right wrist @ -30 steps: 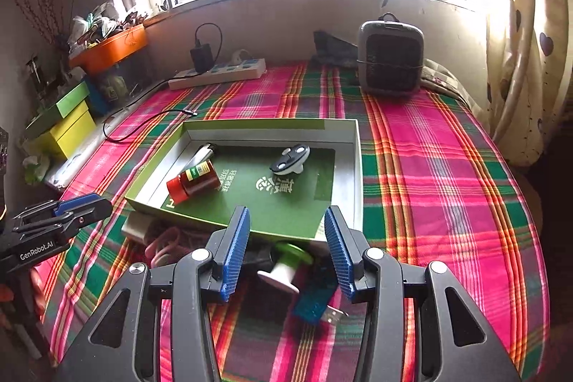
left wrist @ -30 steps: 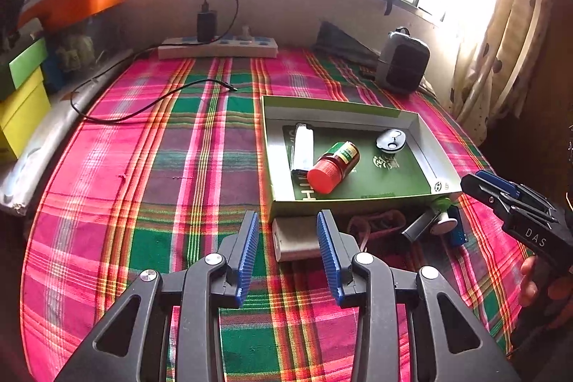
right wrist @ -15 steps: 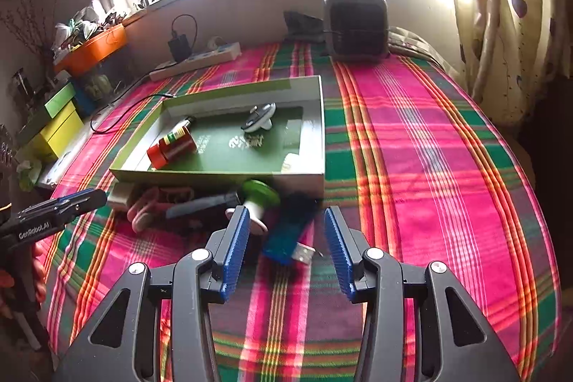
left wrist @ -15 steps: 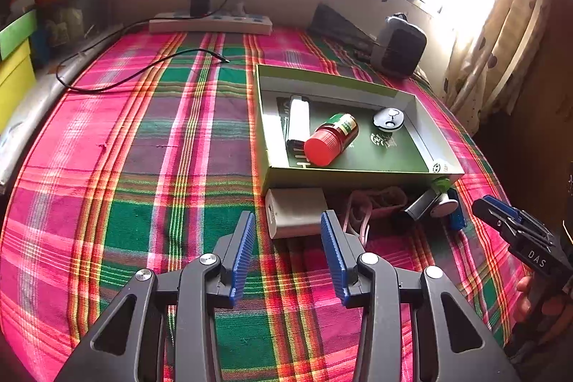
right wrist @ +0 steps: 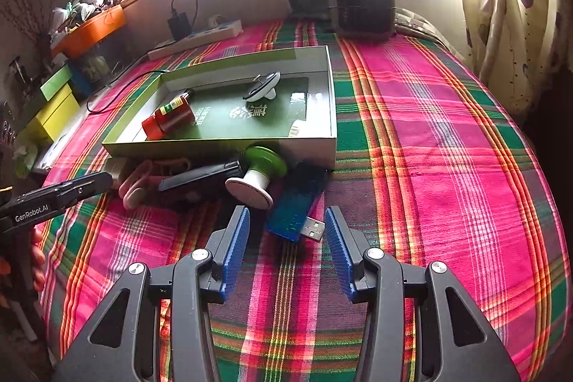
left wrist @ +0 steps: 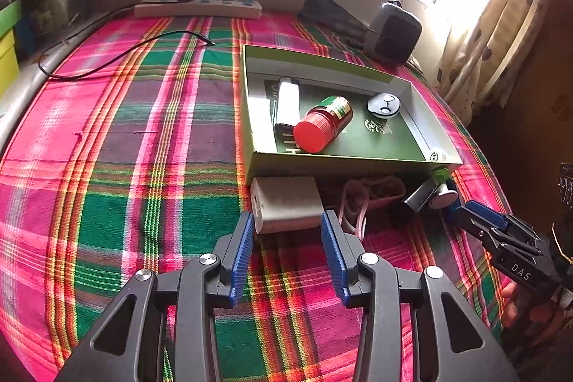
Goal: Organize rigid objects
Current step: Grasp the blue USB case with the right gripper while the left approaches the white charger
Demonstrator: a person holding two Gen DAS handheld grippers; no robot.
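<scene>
My left gripper (left wrist: 286, 221) is open, and the near end of a grey power bank (left wrist: 286, 201) sits between its tips without being pressed. My right gripper (right wrist: 286, 217) is open too, with the plug end of a blue USB stick (right wrist: 295, 203) between its tips. Both items lie on the plaid cloth in front of a green box (left wrist: 340, 163). The box holds a red-capped bottle (left wrist: 322, 124), a white oblong item (left wrist: 288, 101) and a grey round item (left wrist: 384, 104). Along the box front lie a pink band (right wrist: 143, 183), a black oblong item (right wrist: 200, 179) and a green-and-white spool (right wrist: 258, 174).
A grey heater (right wrist: 361, 2) stands at the back by the window. A power strip (left wrist: 197, 9) with a black cable (left wrist: 125, 56) lies at the back left. Coloured boxes (right wrist: 57, 110) sit past the left edge, and a curtain (right wrist: 501, 6) hangs on the right.
Both grippers have sunk toward the cloth and moved in on the objects. The left jaws have widened and now flank the power bank. The USB stick now lies between the right tips.
</scene>
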